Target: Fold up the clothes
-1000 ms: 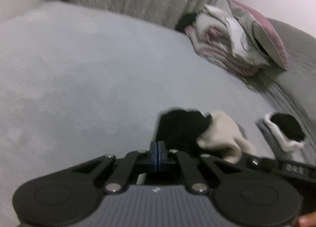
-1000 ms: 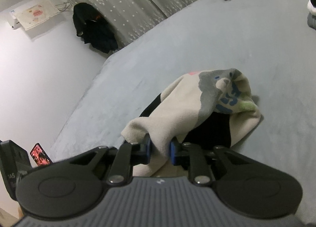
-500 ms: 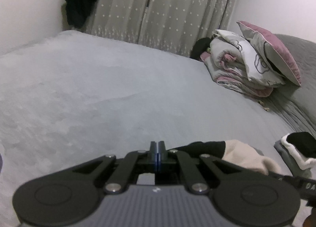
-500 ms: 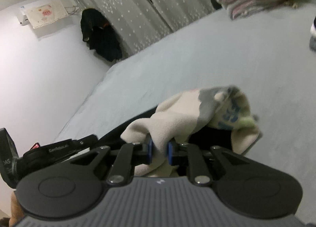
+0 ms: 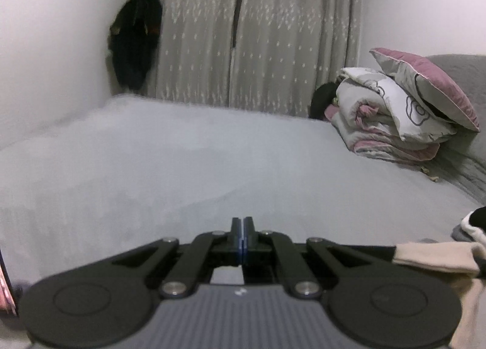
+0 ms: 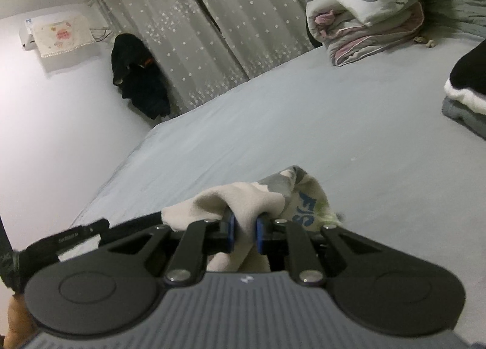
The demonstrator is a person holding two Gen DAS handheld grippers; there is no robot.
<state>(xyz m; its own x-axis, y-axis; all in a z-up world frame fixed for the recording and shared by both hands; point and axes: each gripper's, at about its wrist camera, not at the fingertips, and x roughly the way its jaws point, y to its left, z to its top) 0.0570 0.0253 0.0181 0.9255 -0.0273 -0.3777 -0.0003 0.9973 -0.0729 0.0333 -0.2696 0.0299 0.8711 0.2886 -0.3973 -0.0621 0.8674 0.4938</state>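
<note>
A cream garment (image 6: 252, 197) with grey patches, blue lettering and a black part is lifted off the grey bed (image 6: 334, 121). My right gripper (image 6: 244, 227) is shut on a bunched fold of it, with cream cloth squeezed between the blue pads. The same garment (image 5: 434, 258) shows at the lower right of the left wrist view. There my left gripper (image 5: 243, 224) is shut, its pads flush, and no cloth shows at its tips. That left gripper (image 6: 76, 236) sits just left of the garment in the right wrist view.
A folded stack of black, white and grey clothes (image 6: 464, 97) lies at the right on the bed. Rolled bedding (image 5: 388, 118) and a pink pillow (image 5: 425, 82) are piled at the far right. Dark clothing (image 5: 133, 45) hangs by the curtains (image 5: 273, 30).
Both grippers have tilted upward, so more wall and curtain shows. The right gripper has lifted the cream garment with it. The garment has slid to the lower right of the left view.
</note>
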